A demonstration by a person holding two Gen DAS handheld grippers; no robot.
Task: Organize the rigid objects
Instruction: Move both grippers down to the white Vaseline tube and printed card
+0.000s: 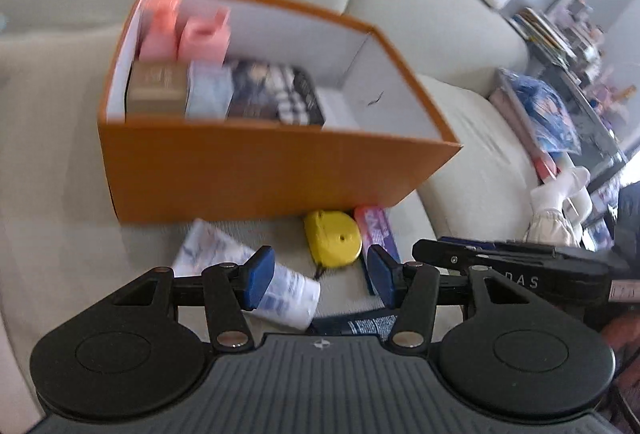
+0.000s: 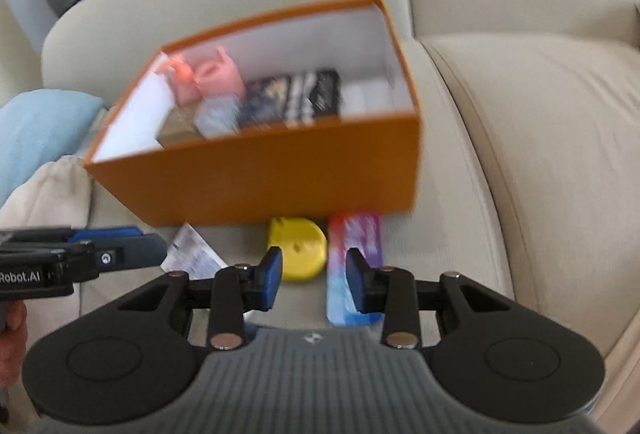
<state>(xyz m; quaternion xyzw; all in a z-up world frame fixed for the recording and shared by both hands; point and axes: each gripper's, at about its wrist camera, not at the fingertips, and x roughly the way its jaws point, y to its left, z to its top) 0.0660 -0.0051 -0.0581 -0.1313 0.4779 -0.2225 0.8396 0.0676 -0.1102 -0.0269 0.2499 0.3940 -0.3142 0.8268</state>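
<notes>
Currently both my left gripper (image 1: 320, 280) and right gripper (image 2: 314, 280) hang spread and empty, with the yellow tape measure (image 2: 297, 248) and colourful pack (image 2: 354, 266) just ahead, orange box (image 2: 256, 177) beyond them.

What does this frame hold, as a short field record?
surface: sofa
box: orange, open, partly filled
in box: pink items, small cartons
loose in front of box: yellow case, colourful pack, white carton
left tool: open, empty
right tool: open, empty
</notes>
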